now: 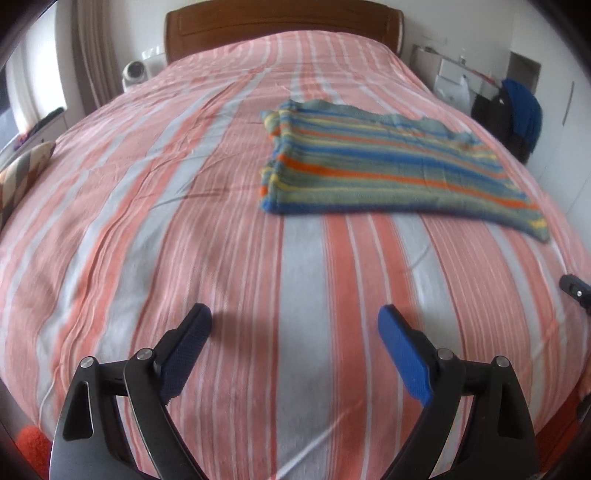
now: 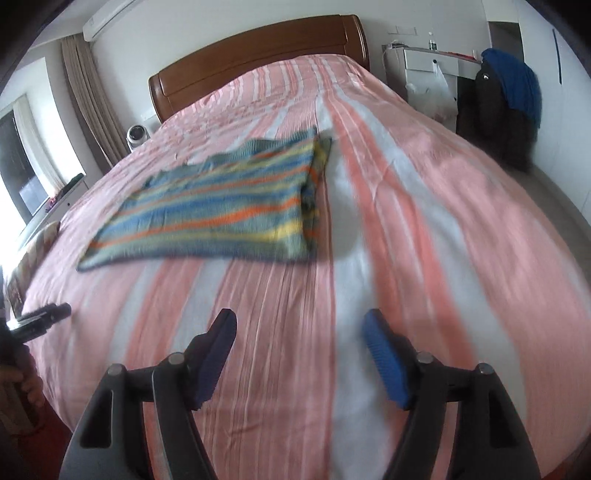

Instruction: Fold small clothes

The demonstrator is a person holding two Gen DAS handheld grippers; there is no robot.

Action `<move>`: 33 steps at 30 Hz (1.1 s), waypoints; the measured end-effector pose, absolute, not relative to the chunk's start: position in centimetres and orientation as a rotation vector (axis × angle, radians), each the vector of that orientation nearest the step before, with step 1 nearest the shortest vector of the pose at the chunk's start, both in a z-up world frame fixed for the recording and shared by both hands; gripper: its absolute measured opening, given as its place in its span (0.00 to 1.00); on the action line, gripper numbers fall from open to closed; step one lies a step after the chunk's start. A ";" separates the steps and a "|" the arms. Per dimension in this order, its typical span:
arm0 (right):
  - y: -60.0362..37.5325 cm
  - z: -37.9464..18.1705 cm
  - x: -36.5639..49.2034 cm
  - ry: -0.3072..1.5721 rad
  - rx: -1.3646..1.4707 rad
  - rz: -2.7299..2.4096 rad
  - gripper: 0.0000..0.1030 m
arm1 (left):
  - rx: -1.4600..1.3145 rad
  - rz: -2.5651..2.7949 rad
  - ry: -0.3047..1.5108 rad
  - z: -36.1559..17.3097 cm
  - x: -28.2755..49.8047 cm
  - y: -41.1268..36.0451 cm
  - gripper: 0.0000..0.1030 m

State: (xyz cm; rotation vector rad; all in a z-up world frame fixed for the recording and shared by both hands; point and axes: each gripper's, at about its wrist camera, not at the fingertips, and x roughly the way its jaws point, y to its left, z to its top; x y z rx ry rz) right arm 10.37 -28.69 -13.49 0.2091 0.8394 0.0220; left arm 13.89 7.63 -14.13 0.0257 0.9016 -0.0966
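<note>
1. Left gripper (image 1: 294, 314) spread wide, empty, hung over bare striped bedspread (image 1: 147, 221).
2. Striped knit garment (image 1: 373, 162) lay folded flat mid-bed, well apart from both tongs; judged nearly done.
3. Right gripper (image 2: 300, 319) spread, pinching nothing.
4. No containers seen.

Soft daylight from a window (image 2: 22, 173) at left, motion blur, strong fisheye bending, dark vignetted corners

A home bedroom. Ahead of the gripper, a bed (image 1: 221, 184) with pink-and-grey striped cover and wooden headboard (image 1: 280, 29); far left, curtains (image 2: 92, 96) and window (image 2: 26, 177); far right, clothes draped over a chair (image 2: 506, 110) beside a white dresser (image 2: 428, 62).
</note>
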 end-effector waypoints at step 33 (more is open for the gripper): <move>-26.1 -16.0 10.6 0.850 0.075 0.034 0.99 | 0.076 -0.072 0.866 -15.7 12.9 7.4 0.99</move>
